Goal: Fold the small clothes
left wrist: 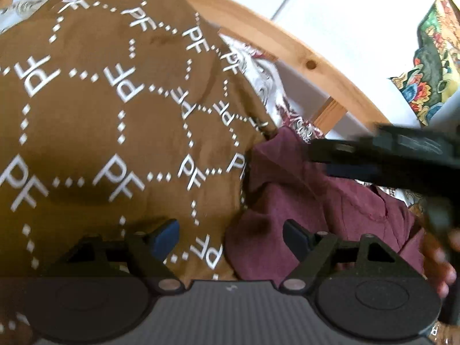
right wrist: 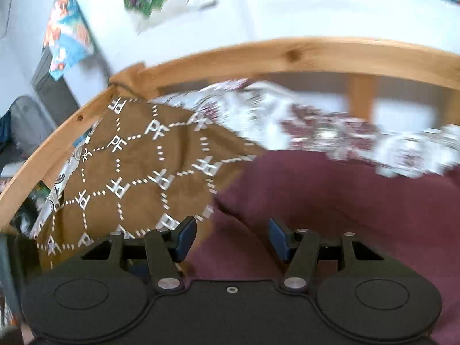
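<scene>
Both tools (left wrist: 231,237) (right wrist: 233,238) agape, empty.

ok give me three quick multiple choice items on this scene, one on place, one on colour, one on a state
1. Seen from the right wrist, where is the maroon garment relative to the brown cloth?
A. to its right
B. to its left
C. hidden beneath it

2. What colour are the letters on the brown cloth?
A. black
B. white
C. red

3. How does the left gripper stand?
A. shut on the brown cloth
B. shut on the maroon garment
C. open, gripping nothing

Answers: 1 A, maroon fills the right side; 2 B, white PF marks throughout; 3 C, its pads stand apart above the cloth.
</scene>
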### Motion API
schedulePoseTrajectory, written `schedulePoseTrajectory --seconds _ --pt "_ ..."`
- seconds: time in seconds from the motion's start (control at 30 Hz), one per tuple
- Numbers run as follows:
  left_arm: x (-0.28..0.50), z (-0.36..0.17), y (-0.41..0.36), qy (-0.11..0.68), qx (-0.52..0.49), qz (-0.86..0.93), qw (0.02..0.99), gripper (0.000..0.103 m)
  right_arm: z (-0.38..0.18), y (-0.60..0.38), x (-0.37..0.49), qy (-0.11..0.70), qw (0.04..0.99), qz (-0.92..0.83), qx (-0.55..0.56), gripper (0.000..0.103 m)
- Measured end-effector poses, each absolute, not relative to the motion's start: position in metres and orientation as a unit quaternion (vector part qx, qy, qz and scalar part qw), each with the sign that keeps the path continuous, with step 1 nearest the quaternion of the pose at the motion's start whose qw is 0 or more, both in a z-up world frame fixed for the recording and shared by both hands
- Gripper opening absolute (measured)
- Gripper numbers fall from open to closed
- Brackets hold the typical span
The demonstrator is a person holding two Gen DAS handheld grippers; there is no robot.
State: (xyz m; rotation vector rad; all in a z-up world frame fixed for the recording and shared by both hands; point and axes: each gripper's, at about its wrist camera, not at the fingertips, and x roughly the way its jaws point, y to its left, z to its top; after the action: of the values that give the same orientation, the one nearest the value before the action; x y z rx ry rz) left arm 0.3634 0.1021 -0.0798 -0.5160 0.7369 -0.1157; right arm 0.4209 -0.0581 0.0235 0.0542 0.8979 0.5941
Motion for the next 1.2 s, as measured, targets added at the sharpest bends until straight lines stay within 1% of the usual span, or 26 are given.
schedulePoseTrajectory --seconds 0.07,0.13,0.17,0.2,0.23,0.27,0.3,0.33,0.37,0.4,0.57,0.63,0.73,0.77,0.8,0.83,0.87,0.9,0.97,1.0,1.03,1.1,1.13,1.17,1.2 --pt "0.368 -0.082 0.101 0.36 -0.247 -0.067 0.897 0.079 0.016 -0.032 0.438 0.446 0.848 0.286 -0.001 0.058" --pt "0.375 -0.088 0.1 0.375 -0.253 -0.079 0.888 0.073 0.005 -0.012 0.448 0.464 0.839 0.283 -0.033 0.058" --pt "0.378 -0.091 0.1 0.383 -0.258 -0.083 0.883 0.064 0.0 -0.005 0.451 0.473 0.833 0.282 -0.047 0.057" --pt "0.38 -0.093 0.1 0.39 -0.263 -0.086 0.878 0.051 -0.005 0.002 0.455 0.481 0.829 0.277 -0.062 0.056" --pt "0.383 -0.096 0.1 0.4 -0.267 -0.088 0.872 0.045 -0.01 0.005 0.455 0.485 0.828 0.273 -0.072 0.051" --pt "0.383 -0.098 0.1 0.407 -0.27 -0.088 0.868 0.029 -0.014 0.009 0.458 0.488 0.826 0.269 -0.082 0.034" --pt "0.384 -0.101 0.101 0.414 -0.273 -0.088 0.864 0.014 -0.017 0.011 0.457 0.486 0.827 0.269 -0.09 0.022" --pt "0.385 -0.103 0.102 0.419 -0.279 -0.085 0.86 0.013 -0.019 0.013 0.456 0.481 0.829 0.27 -0.094 0.005" --pt "0.384 -0.105 0.104 0.421 -0.286 -0.082 0.857 0.008 -0.018 0.013 0.455 0.474 0.832 0.273 -0.093 0.004" --pt "0.383 -0.105 0.104 0.422 -0.289 -0.078 0.856 0.007 -0.016 0.013 0.455 0.466 0.836 0.275 -0.088 0.003" --pt "0.383 -0.103 0.108 0.436 -0.294 -0.041 0.849 0.005 0.0 0.016 0.453 0.408 0.864 0.291 -0.048 0.002" --pt "0.383 -0.105 0.11 0.438 -0.302 -0.038 0.846 0.006 0.001 0.022 0.455 0.398 0.869 0.29 -0.059 0.002" --pt "0.385 -0.107 0.113 0.445 -0.312 -0.041 0.838 0.009 -0.008 0.024 0.459 0.415 0.864 0.277 -0.066 0.004" --pt "0.385 -0.106 0.112 0.446 -0.31 -0.041 0.839 0.017 -0.009 0.022 0.459 0.417 0.865 0.274 -0.065 0.008" --pt "0.384 -0.104 0.111 0.446 -0.306 -0.043 0.84 0.028 -0.007 0.017 0.457 0.416 0.865 0.273 -0.06 0.012" --pt "0.384 -0.102 0.11 0.445 -0.302 -0.048 0.842 0.035 -0.006 0.012 0.454 0.414 0.867 0.273 -0.054 0.02" --pt "0.383 -0.1 0.108 0.443 -0.302 -0.052 0.843 0.047 -0.003 0.004 0.45 0.412 0.868 0.273 -0.049 0.028" --pt "0.382 -0.098 0.106 0.441 -0.299 -0.056 0.844 0.057 0.001 -0.005 0.444 0.41 0.869 0.272 -0.047 0.032" --pt "0.381 -0.093 0.1 0.438 -0.285 -0.059 0.85 0.066 0.009 -0.024 0.43 0.403 0.874 0.266 -0.057 0.041" --pt "0.38 -0.091 0.098 0.437 -0.277 -0.058 0.854 0.072 0.011 -0.036 0.42 0.398 0.877 0.261 -0.064 0.044" --pt "0.38 -0.089 0.095 0.436 -0.271 -0.055 0.856 0.075 0.015 -0.048 0.411 0.393 0.88 0.255 -0.07 0.049" --pt "0.376 -0.085 0.093 0.434 -0.261 -0.049 0.861 0.086 0.021 -0.079 0.387 0.384 0.887 0.243 -0.077 0.059" --pt "0.374 -0.084 0.091 0.434 -0.256 -0.044 0.862 0.089 0.022 -0.092 0.376 0.381 0.89 0.239 -0.081 0.066" --pt "0.372 -0.083 0.088 0.435 -0.25 -0.036 0.864 0.094 0.023 -0.109 0.359 0.378 0.892 0.233 -0.084 0.071" --pt "0.369 -0.081 0.085 0.435 -0.24 -0.022 0.867 0.098 0.023 -0.124 0.344 0.377 0.893 0.227 -0.089 0.073"
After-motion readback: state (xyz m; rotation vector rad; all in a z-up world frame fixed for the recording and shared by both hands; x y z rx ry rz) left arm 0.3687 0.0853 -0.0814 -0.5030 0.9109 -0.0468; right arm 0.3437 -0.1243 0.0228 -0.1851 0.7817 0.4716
